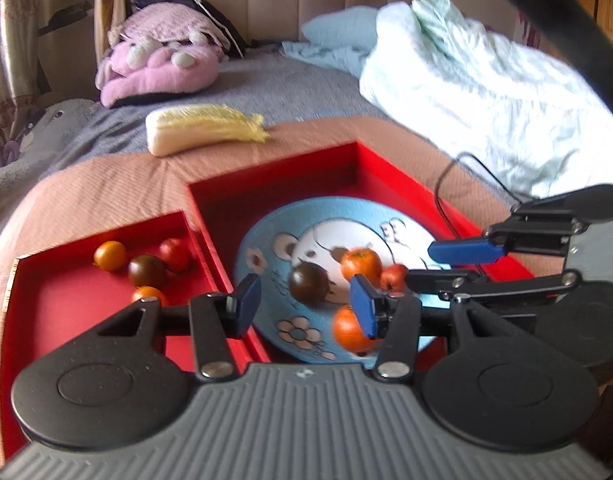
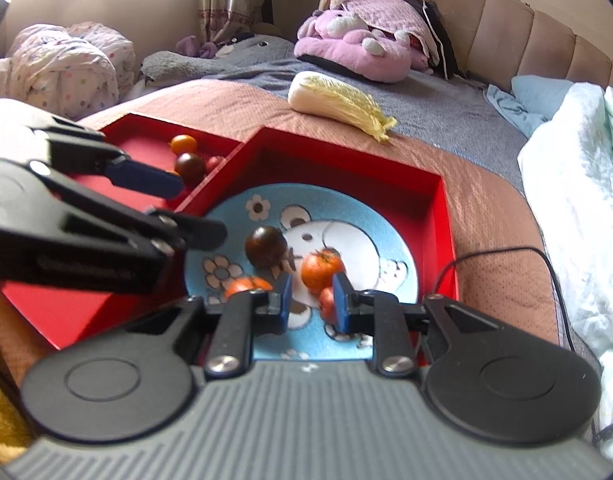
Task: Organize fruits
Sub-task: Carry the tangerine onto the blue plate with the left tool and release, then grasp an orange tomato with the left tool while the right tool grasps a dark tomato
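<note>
A blue bear plate lies in a large red tray. On it are a dark tomato, two orange fruits and a small red fruit. A smaller red tray to the left holds several fruits. My left gripper is open and empty above the plate's near edge. My right gripper is open over the plate, with the small red fruit beside its right finger.
The trays sit on a brown quilted cover on a bed. A toy cabbage lies behind them. A black cable runs at the right. A pale duvet and pink plush lie farther back.
</note>
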Demonstrator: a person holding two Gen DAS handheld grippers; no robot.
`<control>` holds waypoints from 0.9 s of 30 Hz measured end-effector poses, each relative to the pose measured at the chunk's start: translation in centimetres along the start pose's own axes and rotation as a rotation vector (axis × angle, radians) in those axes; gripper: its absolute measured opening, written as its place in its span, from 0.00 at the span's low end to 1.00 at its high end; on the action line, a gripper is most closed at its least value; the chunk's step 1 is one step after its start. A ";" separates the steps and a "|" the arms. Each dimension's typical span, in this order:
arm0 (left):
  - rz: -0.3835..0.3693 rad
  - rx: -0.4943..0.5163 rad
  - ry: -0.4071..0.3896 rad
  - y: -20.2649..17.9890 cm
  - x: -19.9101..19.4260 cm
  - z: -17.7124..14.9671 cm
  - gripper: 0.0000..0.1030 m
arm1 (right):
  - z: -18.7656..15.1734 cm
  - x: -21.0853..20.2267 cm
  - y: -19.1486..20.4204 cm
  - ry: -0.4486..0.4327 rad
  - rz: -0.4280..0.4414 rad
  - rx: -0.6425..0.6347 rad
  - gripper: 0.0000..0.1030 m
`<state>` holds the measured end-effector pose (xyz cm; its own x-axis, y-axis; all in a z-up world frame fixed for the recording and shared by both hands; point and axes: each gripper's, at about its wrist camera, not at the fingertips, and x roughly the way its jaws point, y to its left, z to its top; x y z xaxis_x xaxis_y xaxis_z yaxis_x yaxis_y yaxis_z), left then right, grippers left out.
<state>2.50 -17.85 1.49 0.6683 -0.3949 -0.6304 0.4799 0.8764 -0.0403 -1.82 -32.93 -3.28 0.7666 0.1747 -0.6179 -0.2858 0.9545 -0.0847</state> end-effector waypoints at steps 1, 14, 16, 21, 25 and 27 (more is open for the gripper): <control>0.009 -0.011 -0.008 0.6 -0.5 0.1 0.54 | 0.2 0.0 0.3 -0.006 0.008 -0.004 0.25; 0.140 -0.096 0.028 7.6 -1.2 -2.3 0.54 | -0.3 0.1 1.0 -0.025 0.064 -0.058 0.38; 0.144 -0.101 0.040 7.9 -0.7 -2.6 0.54 | -0.7 -0.1 0.3 -0.029 0.049 -0.049 0.38; 0.152 -0.102 0.053 8.1 0.6 -2.8 0.54 | -0.6 -2.6 -3.9 -0.081 -0.048 -0.045 0.37; 0.149 -0.099 0.060 8.2 1.1 -3.0 0.54 | -0.2 -7.0 -10.4 -0.098 -0.212 -0.169 0.38; 0.146 -0.105 0.061 8.4 1.3 -3.1 0.54 | -0.1 -9.5 -13.9 -0.074 -0.335 -0.258 0.38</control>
<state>5.63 -10.11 -2.10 0.6891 -0.2463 -0.6815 0.3162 0.9484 -0.0231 -5.20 -47.87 3.65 0.8779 -0.1092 -0.4662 -0.1409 0.8715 -0.4697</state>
